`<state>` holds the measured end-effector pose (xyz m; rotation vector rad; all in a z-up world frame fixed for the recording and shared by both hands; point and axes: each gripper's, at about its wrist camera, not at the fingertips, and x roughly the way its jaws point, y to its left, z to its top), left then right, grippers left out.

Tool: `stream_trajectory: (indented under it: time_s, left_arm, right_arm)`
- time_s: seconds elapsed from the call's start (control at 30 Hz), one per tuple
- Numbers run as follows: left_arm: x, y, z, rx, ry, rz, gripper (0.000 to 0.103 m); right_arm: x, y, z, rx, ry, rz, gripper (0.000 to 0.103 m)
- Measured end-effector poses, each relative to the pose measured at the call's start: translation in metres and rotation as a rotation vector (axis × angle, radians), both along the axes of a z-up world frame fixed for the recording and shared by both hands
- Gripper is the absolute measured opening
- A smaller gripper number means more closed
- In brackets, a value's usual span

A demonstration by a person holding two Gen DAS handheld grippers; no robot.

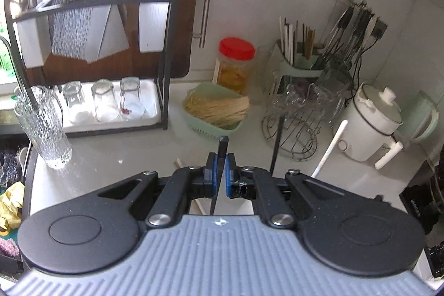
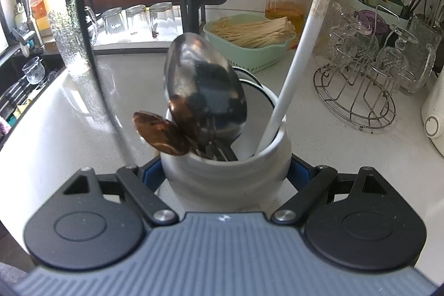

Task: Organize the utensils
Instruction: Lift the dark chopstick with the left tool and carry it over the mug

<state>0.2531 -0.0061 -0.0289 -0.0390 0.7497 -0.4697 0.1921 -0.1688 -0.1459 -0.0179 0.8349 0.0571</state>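
1. Black chopstick (image 1: 221, 157) pinched upright between the left gripper (image 1: 221, 171)'s blue pads, above the countertop (image 1: 111, 157).
2. Right gripper (image 2: 226, 174) clamps the white utensil jar (image 2: 224, 174), standing on the counter.
3. Steel spoon (image 2: 205, 90), copper spoons (image 2: 161, 133) and a white handle (image 2: 294, 60) stand inside it.

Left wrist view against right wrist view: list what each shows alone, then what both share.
Only the left wrist view: the left gripper shut on a thin black utensil handle, and a white cooker.

Only the right wrist view: the right gripper clamped around a white utensil crock holding a large steel spoon.

Both: green basket, red-lidded jar, upturned glasses.
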Motion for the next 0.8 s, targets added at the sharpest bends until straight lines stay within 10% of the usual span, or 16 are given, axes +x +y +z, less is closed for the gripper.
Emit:
stream_trajectory:
  time_s: [0.8]
  left_arm:
    - [-0.032, -0.027, 0.113, -0.088, -0.168, -0.15, 0.007]
  right_arm:
    - [0.0, 0.001, 0.0, 0.008, -0.004, -0.018, 0.091]
